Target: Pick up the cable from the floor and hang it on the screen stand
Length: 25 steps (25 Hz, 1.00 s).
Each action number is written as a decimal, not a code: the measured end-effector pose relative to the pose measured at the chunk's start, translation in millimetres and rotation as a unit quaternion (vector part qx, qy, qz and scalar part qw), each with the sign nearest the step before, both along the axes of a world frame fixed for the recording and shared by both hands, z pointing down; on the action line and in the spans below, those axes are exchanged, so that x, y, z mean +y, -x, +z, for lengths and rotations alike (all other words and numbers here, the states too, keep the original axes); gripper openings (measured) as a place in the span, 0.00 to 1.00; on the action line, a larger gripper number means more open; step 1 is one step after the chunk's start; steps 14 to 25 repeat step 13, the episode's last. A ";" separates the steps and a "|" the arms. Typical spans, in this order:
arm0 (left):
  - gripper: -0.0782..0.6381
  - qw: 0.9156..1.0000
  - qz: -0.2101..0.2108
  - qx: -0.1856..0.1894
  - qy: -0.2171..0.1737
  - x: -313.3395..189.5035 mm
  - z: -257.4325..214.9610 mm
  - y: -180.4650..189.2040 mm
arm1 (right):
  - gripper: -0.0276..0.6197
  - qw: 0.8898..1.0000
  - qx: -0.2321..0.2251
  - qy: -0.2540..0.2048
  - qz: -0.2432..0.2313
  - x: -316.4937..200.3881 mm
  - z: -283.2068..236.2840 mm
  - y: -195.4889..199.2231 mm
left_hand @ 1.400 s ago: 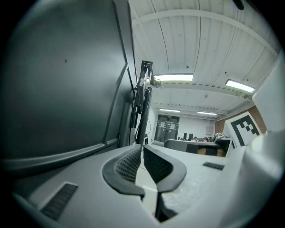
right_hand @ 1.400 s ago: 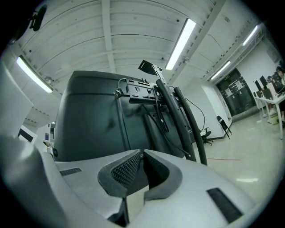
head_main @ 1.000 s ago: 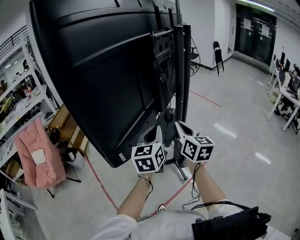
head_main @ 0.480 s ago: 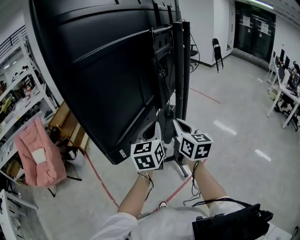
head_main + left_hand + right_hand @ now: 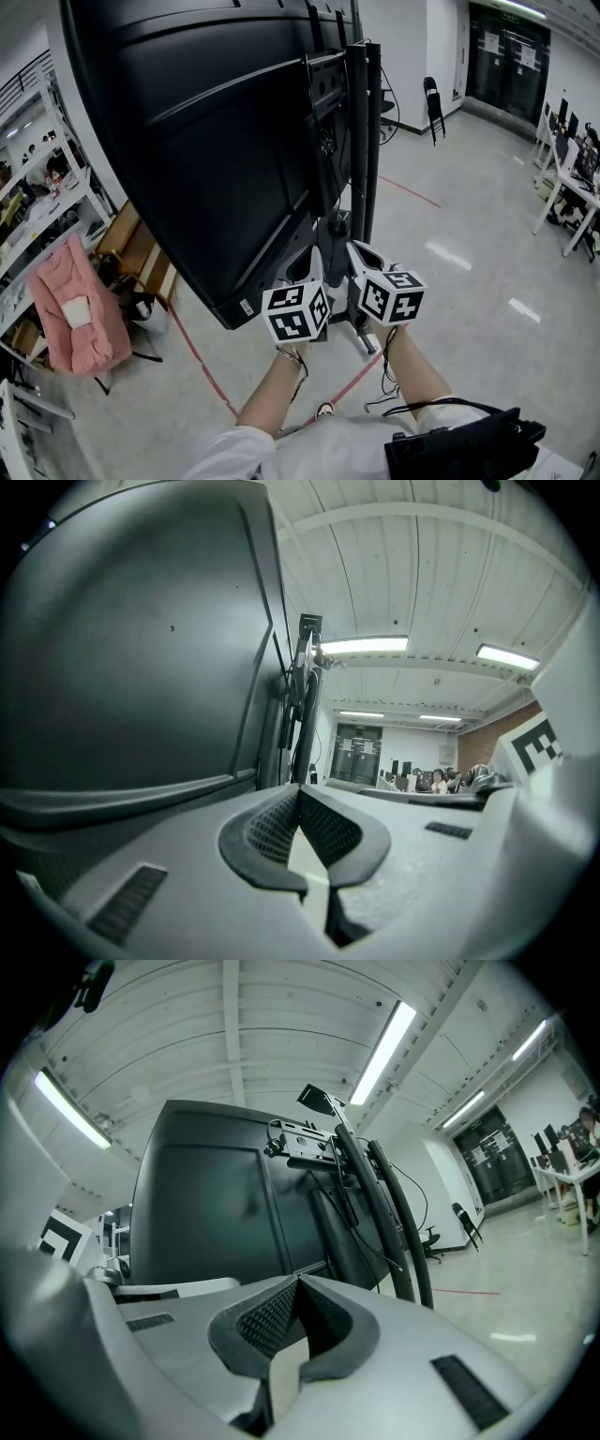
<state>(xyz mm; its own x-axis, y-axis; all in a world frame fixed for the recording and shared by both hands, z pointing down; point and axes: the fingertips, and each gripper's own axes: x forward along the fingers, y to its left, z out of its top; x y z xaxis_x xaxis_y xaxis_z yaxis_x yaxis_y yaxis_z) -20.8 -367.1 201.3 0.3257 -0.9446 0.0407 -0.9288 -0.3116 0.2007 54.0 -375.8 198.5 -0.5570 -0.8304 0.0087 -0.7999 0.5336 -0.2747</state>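
Both grippers are clenched and empty. Your left gripper has its jaws fully together in the left gripper view, ribbed pads meeting at the tip with nothing between them. Your right gripper is the same in its own view: jaws closed, nothing gripped. You hold the two side by side, close together, both pointing level at the lower part of the screen stand, just short of its twin black posts. Neither one touches the stand or the screen, whose bottom corner hangs just left of your left gripper. Cable: thin black leads hang from the mount bracket behind the screen and run down beside the posts. I can't tell which of them is the task's own, but none is in either jaw. On the floor beyond, a red tape line passes under the screen and a pink garment sits off to the left. A black chair stands by the far wall.
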 end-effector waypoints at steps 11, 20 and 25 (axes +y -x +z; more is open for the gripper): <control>0.11 1.000 0.002 0.004 0.009 3.2 4.3 0.1 | 0.07 1.000 0.004 0.003 0.015 1.2 0.3 -3.0; 0.11 1.000 0.002 0.004 0.009 3.8 4.4 -0.5 | 0.07 1.000 0.005 0.003 0.017 1.1 1.1 -4.0; 0.11 1.000 0.002 0.004 0.009 3.8 4.4 -0.5 | 0.07 1.000 0.005 0.003 0.017 1.1 1.1 -4.0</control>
